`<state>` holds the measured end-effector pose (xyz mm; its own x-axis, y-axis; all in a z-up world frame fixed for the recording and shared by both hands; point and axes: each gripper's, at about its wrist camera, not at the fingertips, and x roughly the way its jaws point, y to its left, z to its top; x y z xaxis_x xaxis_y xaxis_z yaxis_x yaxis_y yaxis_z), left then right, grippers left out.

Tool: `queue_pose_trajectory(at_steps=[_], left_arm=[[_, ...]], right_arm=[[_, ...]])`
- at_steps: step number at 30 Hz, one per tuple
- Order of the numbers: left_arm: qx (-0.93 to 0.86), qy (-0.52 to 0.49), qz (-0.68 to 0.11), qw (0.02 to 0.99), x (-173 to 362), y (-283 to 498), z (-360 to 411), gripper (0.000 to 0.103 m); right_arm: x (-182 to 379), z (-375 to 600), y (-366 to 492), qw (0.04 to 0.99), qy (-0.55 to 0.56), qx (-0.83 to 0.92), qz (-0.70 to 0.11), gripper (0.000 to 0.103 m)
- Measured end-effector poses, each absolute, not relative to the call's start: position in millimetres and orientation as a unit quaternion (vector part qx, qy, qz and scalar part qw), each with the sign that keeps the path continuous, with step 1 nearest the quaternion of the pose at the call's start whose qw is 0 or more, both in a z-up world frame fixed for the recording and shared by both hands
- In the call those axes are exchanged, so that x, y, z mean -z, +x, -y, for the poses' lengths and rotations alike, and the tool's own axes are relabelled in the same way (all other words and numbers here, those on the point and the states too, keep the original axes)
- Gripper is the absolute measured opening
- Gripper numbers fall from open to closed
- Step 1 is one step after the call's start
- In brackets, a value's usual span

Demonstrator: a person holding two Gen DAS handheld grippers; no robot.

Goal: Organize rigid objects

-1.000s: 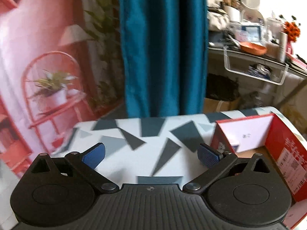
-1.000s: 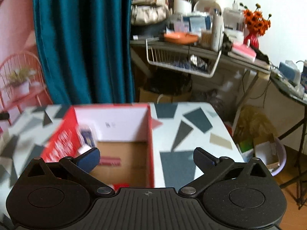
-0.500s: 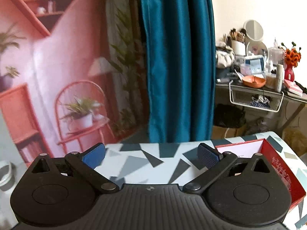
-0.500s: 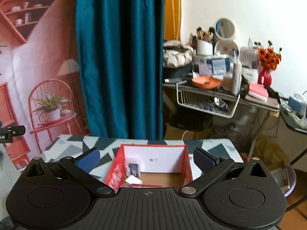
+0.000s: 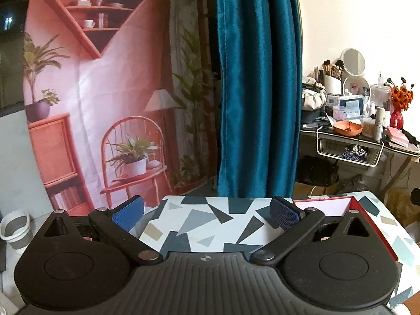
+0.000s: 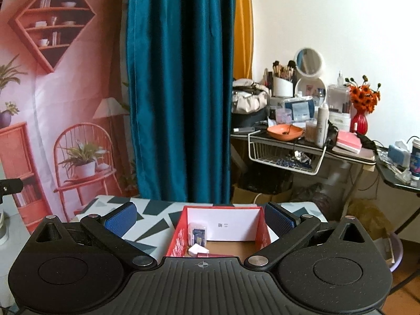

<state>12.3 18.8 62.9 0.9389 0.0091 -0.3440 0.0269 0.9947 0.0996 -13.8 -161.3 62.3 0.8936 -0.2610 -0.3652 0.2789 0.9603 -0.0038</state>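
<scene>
A red cardboard box (image 6: 258,229) with a white inner back wall stands open on the patterned table (image 6: 155,210). Inside it lie a small blue-and-white packet (image 6: 198,235), a white wedge-shaped piece (image 6: 197,250) and a pink strip (image 6: 215,255). My right gripper (image 6: 199,220) is open and empty, raised above the box's near side. In the left wrist view the same box (image 5: 367,218) sits at the right. My left gripper (image 5: 206,214) is open and empty over the bare table (image 5: 210,220), left of the box.
A teal curtain (image 6: 181,86) and a pink printed backdrop (image 5: 105,92) hang behind the table. A cluttered desk (image 6: 315,141) with a wire basket, orange bowl and red vase stands at the right. A white bucket (image 5: 14,229) sits on the floor at the left.
Both grippers have risen and pulled back from the table; the box and tabletop now sit lower and smaller in both views. Both stay open and empty.
</scene>
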Motion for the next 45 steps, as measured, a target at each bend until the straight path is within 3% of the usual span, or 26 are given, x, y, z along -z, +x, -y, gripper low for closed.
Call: queue_pose_trajectory(at_steps=[18,45], left_arm=[[0.003,0.057,-0.164,0.985,-64,-11,-15,0.103],[0.001,0.051,-0.168,0.984,-62,-13,-15,0.103]], right_arm=[[-68,166,-60,0.978,0.044,0.135,-0.154,0.103],[-66,157,-59,0.978,0.024,0.145,-0.151,0.103]])
